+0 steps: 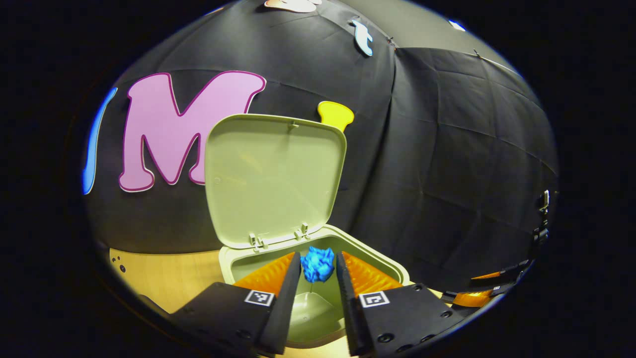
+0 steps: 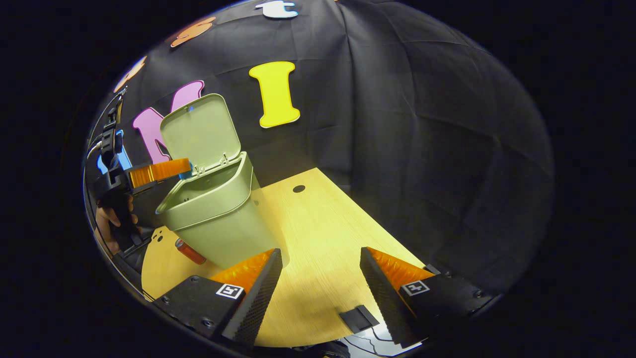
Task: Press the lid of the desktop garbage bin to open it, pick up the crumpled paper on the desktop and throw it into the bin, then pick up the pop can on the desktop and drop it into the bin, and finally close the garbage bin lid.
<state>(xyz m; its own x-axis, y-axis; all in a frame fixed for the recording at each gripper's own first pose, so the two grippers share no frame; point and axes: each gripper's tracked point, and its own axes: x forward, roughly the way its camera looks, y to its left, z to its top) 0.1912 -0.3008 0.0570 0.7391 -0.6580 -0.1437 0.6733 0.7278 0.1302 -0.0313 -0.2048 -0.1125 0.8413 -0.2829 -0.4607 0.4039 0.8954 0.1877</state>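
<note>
Your left gripper (image 1: 318, 271) holds the crumpled paper (image 1: 318, 264) clamped between its fingers, directly above the open bin (image 1: 325, 238), whose lid (image 1: 275, 176) stands upright at 12 o'clock. Part the fingers only while centred over the mouth. Your right gripper (image 2: 320, 268) hangs with fingers apart; the pop can (image 2: 190, 251) lies on the surface (image 2: 318, 223) at the bin's foot.

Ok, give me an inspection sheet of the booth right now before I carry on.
Surface: wooden desktop, with a round hole.
Bin: lid standing open.
Crumpled paper: blue, between the left gripper fingers above the bin mouth; contact unclear.
Pop can: lying on the desktop beside the bin's base.
Clutter: small black block at the near edge.
Right gripper: open, empty, over the desktop.
Cables: thin wires below the near edge.
Surroundings: black cloth wall.
</note>
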